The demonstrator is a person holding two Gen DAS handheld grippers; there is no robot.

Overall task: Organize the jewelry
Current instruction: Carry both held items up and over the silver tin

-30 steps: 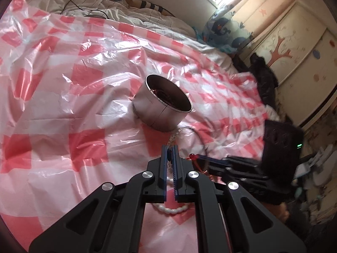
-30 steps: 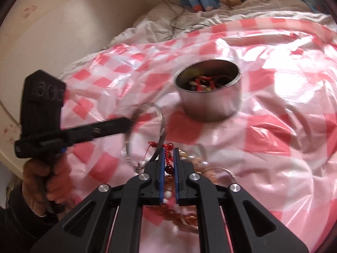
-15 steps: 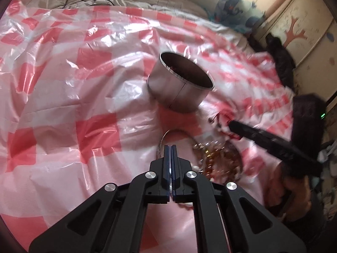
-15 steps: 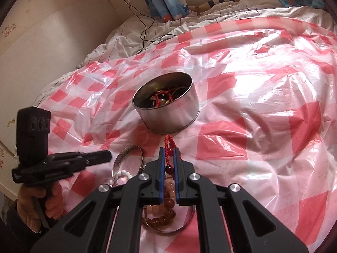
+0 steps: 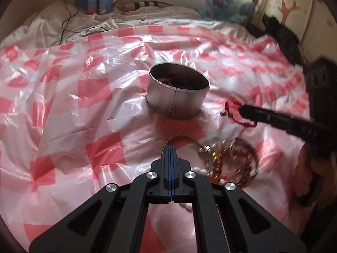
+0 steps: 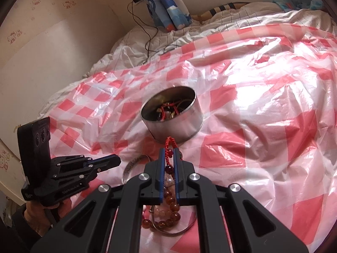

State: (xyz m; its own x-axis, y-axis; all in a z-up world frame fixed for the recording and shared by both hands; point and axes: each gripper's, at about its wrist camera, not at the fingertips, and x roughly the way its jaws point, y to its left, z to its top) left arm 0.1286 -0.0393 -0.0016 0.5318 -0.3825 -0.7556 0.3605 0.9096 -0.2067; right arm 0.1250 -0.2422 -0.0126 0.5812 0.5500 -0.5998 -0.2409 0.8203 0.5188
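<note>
A round metal tin point(image 5: 178, 92) with jewelry inside stands on the red-checked plastic sheet point(image 5: 84, 105); it also shows in the right wrist view point(image 6: 172, 118). My right gripper point(image 6: 169, 154) is shut on a red cord bracelet point(image 6: 169, 144) and holds it lifted just short of the tin; it shows from the left wrist view too point(image 5: 240, 110), with the red bracelet point(image 5: 231, 113) dangling. My left gripper point(image 5: 171, 147) is shut and empty, above a silver bangle point(image 5: 185, 145). A pile of amber bead bracelets point(image 5: 229, 164) and white pearls point(image 5: 200, 170) lies beside it.
A white bed sheet point(image 6: 189, 33) with a black cable point(image 6: 149, 40) lies behind the plastic sheet. A blue patterned curtain point(image 6: 166, 6) hangs at the back wall. A dark garment point(image 5: 282, 38) lies at the right by a cupboard.
My right gripper has lifted the red cord bracelet off the pile and drawn back from the tin. My left gripper has pulled back and swung to face the tin squarely, staying shut.
</note>
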